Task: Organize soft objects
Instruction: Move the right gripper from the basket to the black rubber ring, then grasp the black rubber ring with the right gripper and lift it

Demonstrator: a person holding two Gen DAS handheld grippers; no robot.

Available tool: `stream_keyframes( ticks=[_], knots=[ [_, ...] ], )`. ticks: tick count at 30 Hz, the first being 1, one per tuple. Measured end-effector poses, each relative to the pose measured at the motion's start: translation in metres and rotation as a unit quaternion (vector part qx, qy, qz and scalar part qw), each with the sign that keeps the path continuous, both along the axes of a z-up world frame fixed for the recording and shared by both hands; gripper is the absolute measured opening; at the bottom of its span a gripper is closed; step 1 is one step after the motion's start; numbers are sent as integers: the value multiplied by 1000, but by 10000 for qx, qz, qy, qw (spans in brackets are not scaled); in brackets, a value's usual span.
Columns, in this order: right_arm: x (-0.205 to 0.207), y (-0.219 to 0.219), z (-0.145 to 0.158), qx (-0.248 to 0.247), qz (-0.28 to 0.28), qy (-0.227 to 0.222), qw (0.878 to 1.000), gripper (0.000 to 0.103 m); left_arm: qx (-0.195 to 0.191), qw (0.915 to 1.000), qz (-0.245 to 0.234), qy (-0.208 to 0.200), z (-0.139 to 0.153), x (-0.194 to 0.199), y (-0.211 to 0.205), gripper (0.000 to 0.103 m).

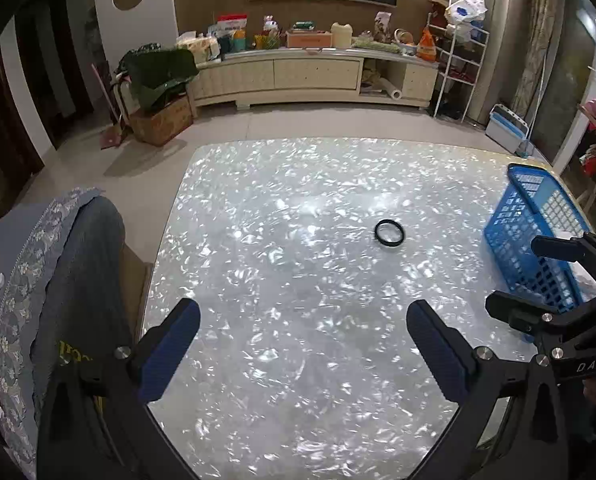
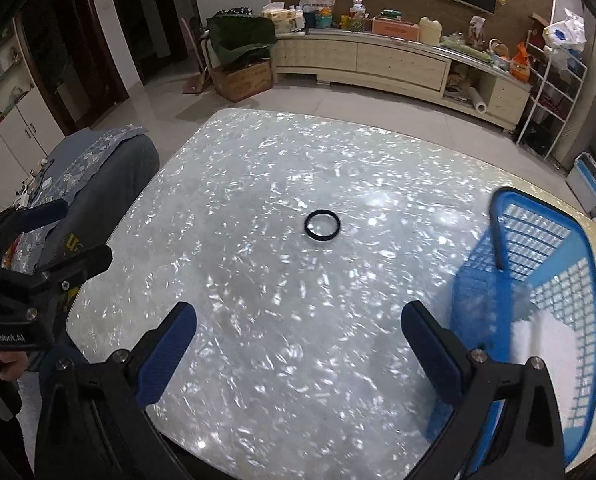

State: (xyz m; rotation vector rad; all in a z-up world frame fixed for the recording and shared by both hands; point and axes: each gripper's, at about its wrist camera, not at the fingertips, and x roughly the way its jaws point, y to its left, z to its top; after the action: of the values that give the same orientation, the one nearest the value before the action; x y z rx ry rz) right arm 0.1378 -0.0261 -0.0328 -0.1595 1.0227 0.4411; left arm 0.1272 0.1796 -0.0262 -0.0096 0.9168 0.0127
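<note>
A black hair band (image 1: 389,232) lies flat as a ring near the middle of the shiny pearl-patterned table (image 1: 298,360); it also shows in the right wrist view (image 2: 322,225). A blue plastic basket (image 1: 537,236) stands at the table's right edge, close to my right gripper (image 2: 298,344) in the right wrist view (image 2: 537,280), with something white inside. My left gripper (image 1: 302,340) is open and empty above the near part of the table. My right gripper is open and empty too. Each gripper shows at the edge of the other's view.
A chair with grey-blue patterned cloth (image 1: 58,280) stands at the table's left side. Beyond the table are a tiled floor, a long cream cabinet (image 1: 313,76) loaded with items, a cardboard box (image 1: 162,120) and a white wire rack (image 1: 457,72).
</note>
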Motion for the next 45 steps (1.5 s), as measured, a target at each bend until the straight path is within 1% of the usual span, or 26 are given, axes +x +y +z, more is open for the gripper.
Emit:
stream_keyframes(
  ticks=[4,8,14,19,22,26,32,37,39,41,44,45],
  knots=[
    [11,16,-10,-11,30,77,10000,103,-39,10000,-51,75,-11,11,9,103],
    [22,27,-21,-138,-49,126,9998,103,-91,9998,16,200,-21,27,20,103],
    [46,29,-35,-102,-264,251,9993,103,-125,9993,2,341,-38,53,32,103],
    [67,34,-52,-116,-442,409,9981,103,-214,9986,29,478,-55,74,40,103],
    [77,36,-64,-146,-542,491,9972,103,-329,9980,-45,541,-65,85,42,103],
    [90,40,-79,-186,-614,560,9964,103,-275,9977,-84,610,-77,100,44,103],
    [110,47,-100,-263,-710,550,9956,102,-207,9973,-152,682,-92,118,49,103],
    [126,51,-111,-326,-778,550,9949,95,-43,9971,-302,691,-98,132,46,103],
    [132,53,-117,-374,-778,565,9947,93,-36,9971,-322,682,-100,136,44,103],
    [137,53,-122,-402,-788,612,9942,88,-57,9970,-336,701,-102,139,44,103],
    [143,52,-127,-471,-759,596,9942,77,-50,9967,-351,728,-106,141,43,103],
    [146,55,-130,-540,-760,577,9940,72,-52,9966,-355,748,-108,142,42,103]
  ],
)
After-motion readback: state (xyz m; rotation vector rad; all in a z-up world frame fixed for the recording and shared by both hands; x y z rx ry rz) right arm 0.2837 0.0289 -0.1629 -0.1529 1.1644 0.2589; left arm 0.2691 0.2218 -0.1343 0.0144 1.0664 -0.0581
